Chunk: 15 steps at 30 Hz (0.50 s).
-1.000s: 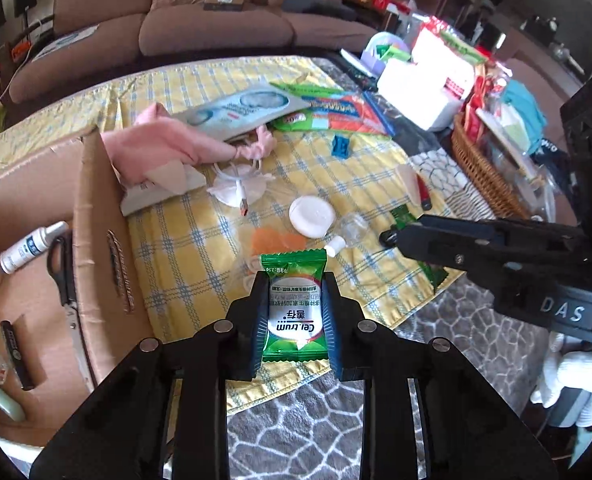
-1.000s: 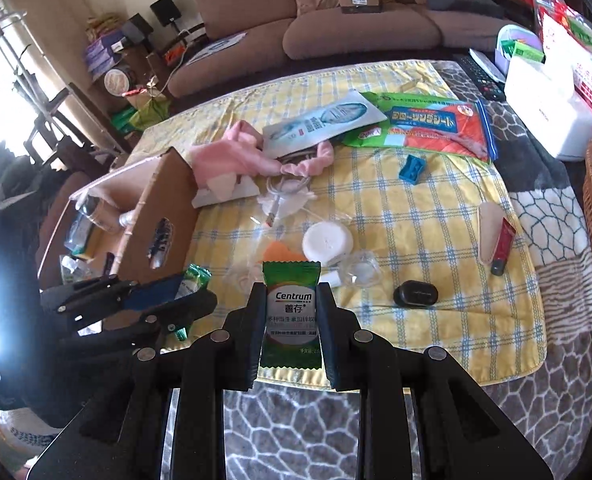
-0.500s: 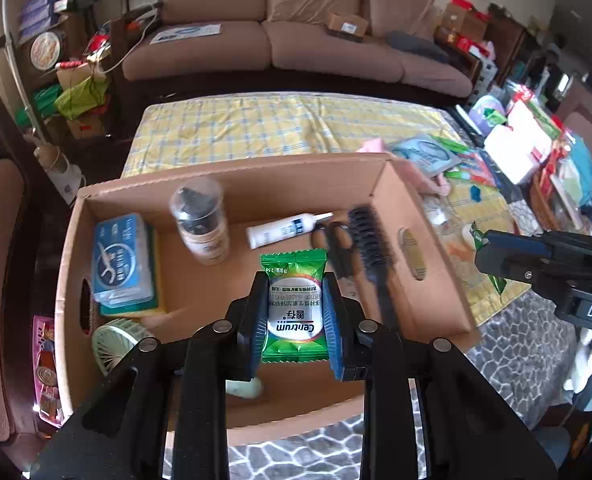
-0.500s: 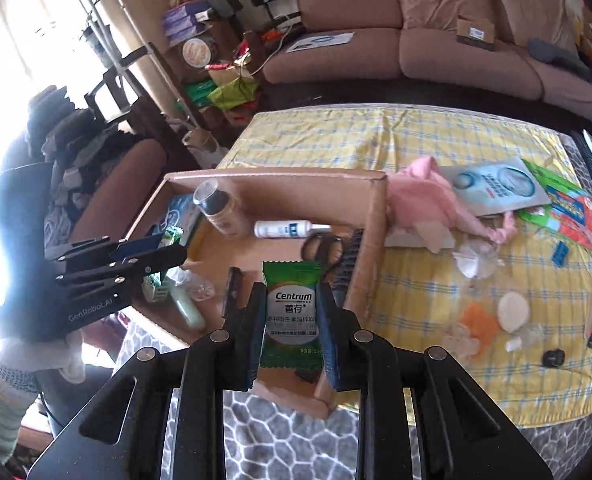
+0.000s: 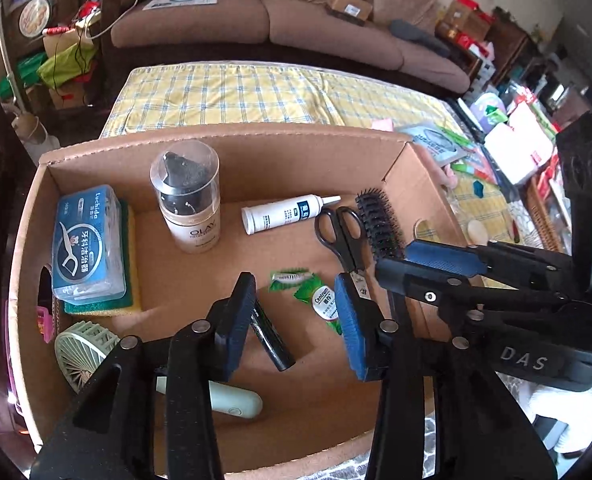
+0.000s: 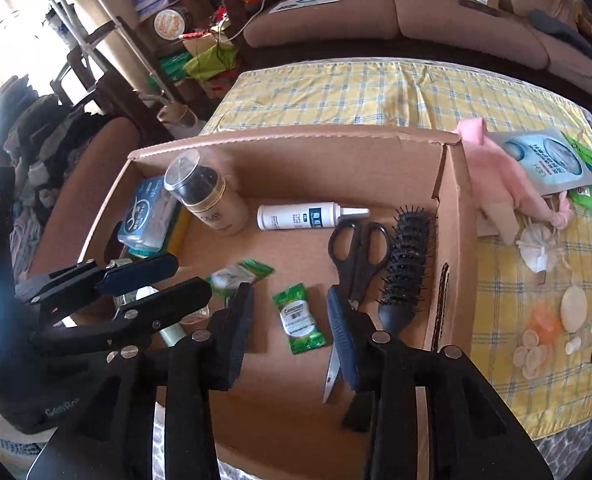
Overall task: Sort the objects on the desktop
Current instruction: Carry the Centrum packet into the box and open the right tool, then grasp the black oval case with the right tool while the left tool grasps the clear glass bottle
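While both hand-held grippers, left (image 5: 294, 316) and right (image 6: 290, 330), are opening empty over the box (image 5: 232, 138), sachets (image 6: 299, 319) dropped, you head back to the counter (image 6: 515, 292) next.

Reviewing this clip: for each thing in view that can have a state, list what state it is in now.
Left tool: jaws opening, nothing between them.
Right tool: jaws opening, nothing between them.
Two green Centrum sachets: lying loose on the box floor.
Open brown cardboard box: top open.
Black-handled scissors: blades closed, lying flat.
Olay bottle with clear cap: upright, capped.
White tube with nozzle: lying on its side.
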Tool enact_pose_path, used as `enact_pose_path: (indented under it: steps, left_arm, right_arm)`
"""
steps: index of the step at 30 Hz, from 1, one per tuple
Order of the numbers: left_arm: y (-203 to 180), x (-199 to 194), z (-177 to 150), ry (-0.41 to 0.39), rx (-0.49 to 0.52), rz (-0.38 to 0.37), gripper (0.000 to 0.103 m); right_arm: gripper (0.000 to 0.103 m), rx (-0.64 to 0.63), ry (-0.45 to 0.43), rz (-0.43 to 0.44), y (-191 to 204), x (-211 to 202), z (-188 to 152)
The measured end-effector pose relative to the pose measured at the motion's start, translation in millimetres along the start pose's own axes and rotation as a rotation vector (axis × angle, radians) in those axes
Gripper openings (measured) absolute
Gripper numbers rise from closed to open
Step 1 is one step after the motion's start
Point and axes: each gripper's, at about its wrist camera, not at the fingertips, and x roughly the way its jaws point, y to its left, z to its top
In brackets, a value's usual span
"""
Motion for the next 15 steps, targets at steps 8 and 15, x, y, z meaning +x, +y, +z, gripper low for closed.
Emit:
enact_pose_path:
  steps: [8, 15]
  left_arm:
    - [-5.5, -15.4, 6.0, -0.023, -0.023, 0.015, 0.043]
    - [-79.2, -24.6, 3.6, -0.035, 0.088, -0.045, 0.051]
  right_arm:
    - [0.048, 0.027, -0.111, -0.026, -41.1, -72.0, 0.1]
    - [0.050, 0.134, -0.174, -0.111, -124.6, -138.9, -30.8]
